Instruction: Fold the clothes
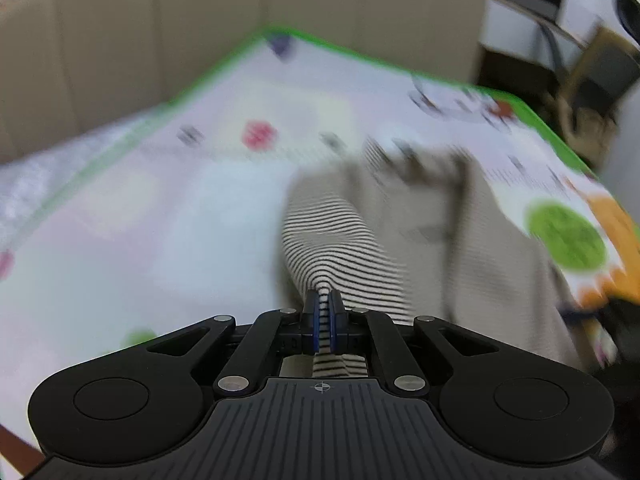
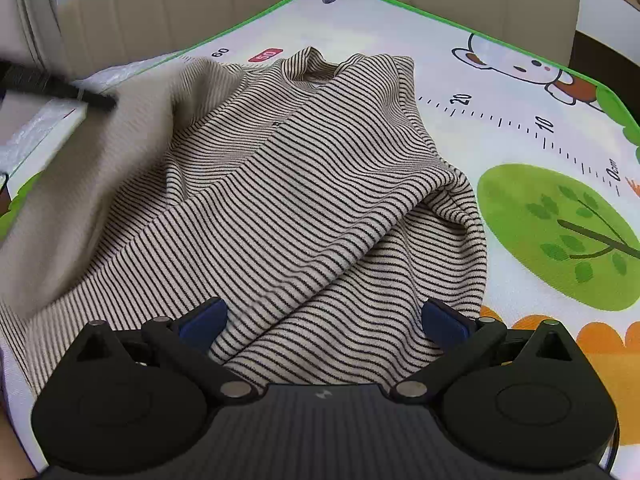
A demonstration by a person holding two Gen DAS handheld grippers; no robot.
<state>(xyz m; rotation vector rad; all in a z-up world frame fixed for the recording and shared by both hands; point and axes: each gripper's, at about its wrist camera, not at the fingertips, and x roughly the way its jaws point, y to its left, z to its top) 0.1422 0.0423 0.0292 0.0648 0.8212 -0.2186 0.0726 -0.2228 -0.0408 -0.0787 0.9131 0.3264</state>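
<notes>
A beige sweater with thin black stripes (image 2: pixel 304 200) lies on a printed play mat (image 2: pixel 520 92), collar toward the far end. Its right sleeve is folded in across the body. My left gripper (image 1: pixel 324 308) is shut on the sweater's left sleeve (image 1: pixel 336 248) and holds it lifted above the mat; the left wrist view is blurred. In the right wrist view that lifted sleeve (image 2: pixel 100 160) stretches up to the left, where the left gripper (image 2: pixel 96 100) shows as a dark blur. My right gripper (image 2: pixel 324 316) is open and empty, just above the sweater's lower hem.
The mat has a green border (image 2: pixel 400 0) and cartoon prints: a tree (image 2: pixel 560 236), a ruler scale, a bear. A beige upholstered sofa back (image 2: pixel 200 0) stands behind the mat. Dark furniture (image 1: pixel 580 60) stands at the right in the left wrist view.
</notes>
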